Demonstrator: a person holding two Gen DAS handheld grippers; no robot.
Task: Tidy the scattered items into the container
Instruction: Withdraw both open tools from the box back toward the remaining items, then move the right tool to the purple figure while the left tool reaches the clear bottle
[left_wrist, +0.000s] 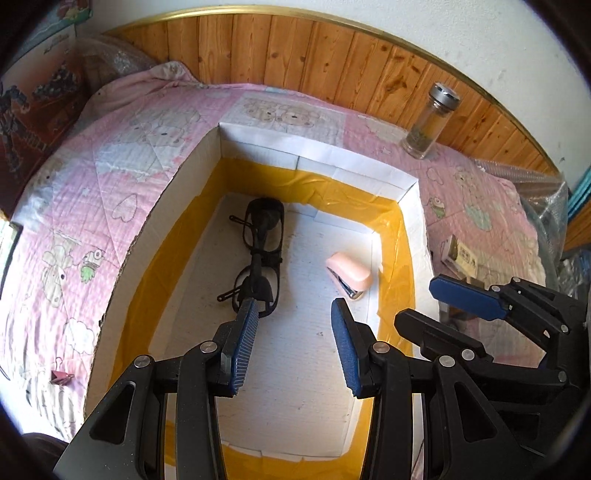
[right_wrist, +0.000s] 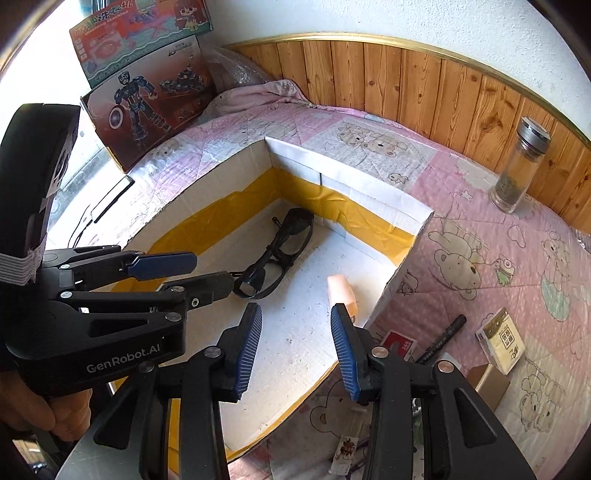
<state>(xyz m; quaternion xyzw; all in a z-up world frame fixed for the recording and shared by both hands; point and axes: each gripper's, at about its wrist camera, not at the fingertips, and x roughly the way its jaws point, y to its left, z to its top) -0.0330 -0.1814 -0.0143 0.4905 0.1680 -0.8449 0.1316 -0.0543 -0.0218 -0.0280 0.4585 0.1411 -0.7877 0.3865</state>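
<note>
A white cardboard box (left_wrist: 314, 151) lined with yellow tape lies open on the pink quilt. Black glasses (left_wrist: 258, 251) and a pink stapler (left_wrist: 349, 275) lie on its floor. My left gripper (left_wrist: 295, 310) hovers over the box, open, with nothing between its blue pads. My right gripper (left_wrist: 417, 302) is beside it at the box's right wall. In the right wrist view the right gripper (right_wrist: 295, 314) is open and empty above the box (right_wrist: 351, 188), near the stapler (right_wrist: 341, 290). The left gripper (right_wrist: 212, 271) points toward the glasses (right_wrist: 280, 247).
On the quilt right of the box lie a black marker (right_wrist: 443, 339), a small red pack (right_wrist: 400, 345), a white-and-yellow pack (right_wrist: 496, 339) and a small brown carton (right_wrist: 487, 380). A glass bottle (right_wrist: 517, 170) stands by the wood panelling. A pink binder clip (left_wrist: 61, 376) lies left of the box. Toy boxes (right_wrist: 147, 107) lean at the back left.
</note>
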